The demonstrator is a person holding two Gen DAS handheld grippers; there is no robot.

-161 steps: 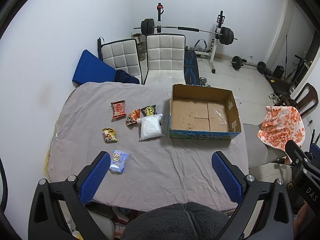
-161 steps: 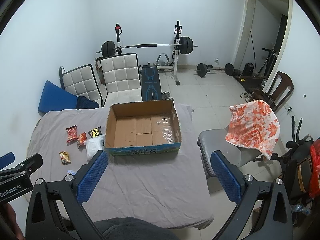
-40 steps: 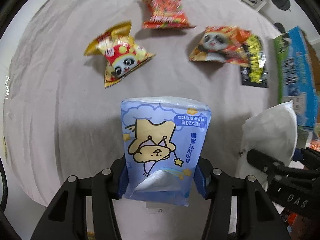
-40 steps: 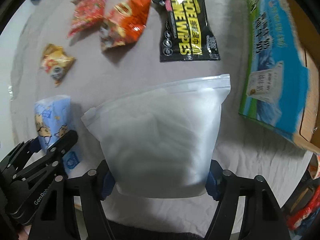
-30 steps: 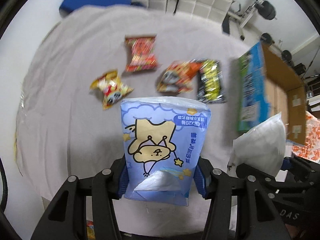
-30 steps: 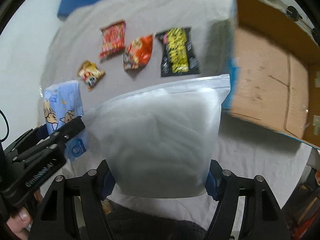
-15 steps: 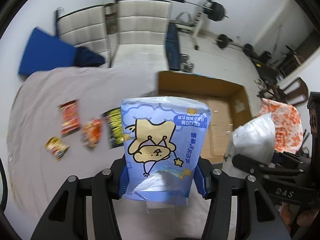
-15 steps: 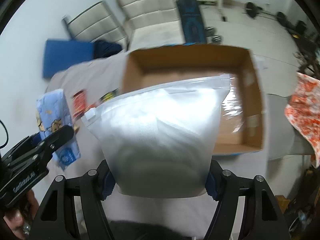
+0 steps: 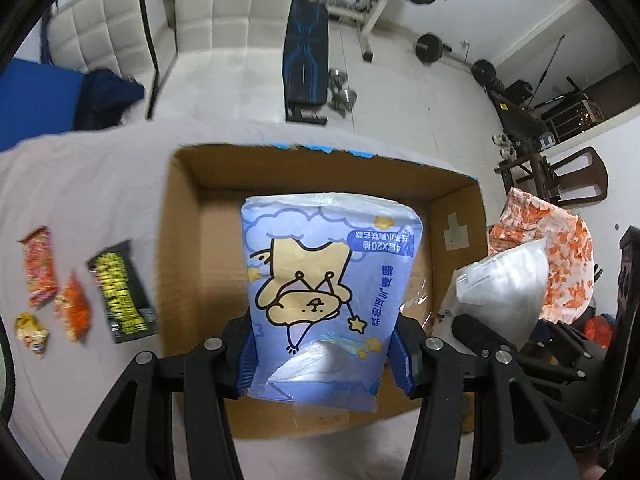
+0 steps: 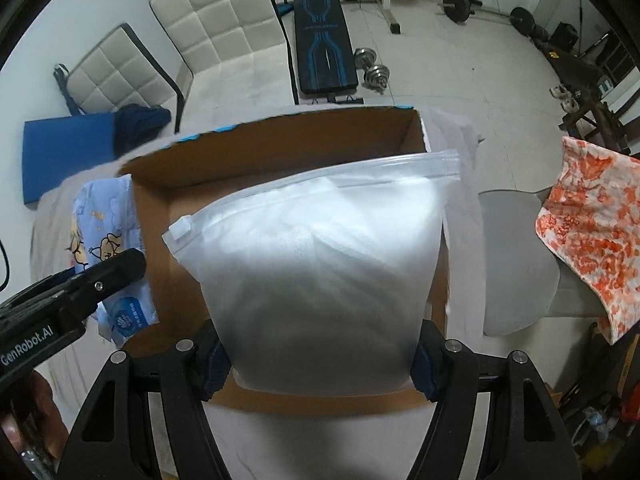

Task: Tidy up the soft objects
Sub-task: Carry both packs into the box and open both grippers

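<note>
My left gripper (image 9: 326, 358) is shut on a blue tissue pack (image 9: 326, 292) with a cartoon bear and holds it above the open cardboard box (image 9: 182, 240). My right gripper (image 10: 318, 364) is shut on a clear zip bag of white soft material (image 10: 320, 272) and holds it over the same box (image 10: 160, 248). The zip bag also shows at the right of the left wrist view (image 9: 504, 284). The tissue pack shows at the left of the right wrist view (image 10: 106, 236). The box looks empty where its floor shows.
Several snack packets (image 9: 52, 284) and a black and yellow wipes pack (image 9: 120, 292) lie on the grey cloth table (image 9: 80, 184) left of the box. White chairs (image 9: 224, 12) stand behind the table. An orange patterned cloth (image 10: 592, 220) hangs over a chair at the right.
Both grippers have lifted their packs off the table and carried them to the right, from beside the snacks to above the cardboard box. Both stay shut on their packs.
</note>
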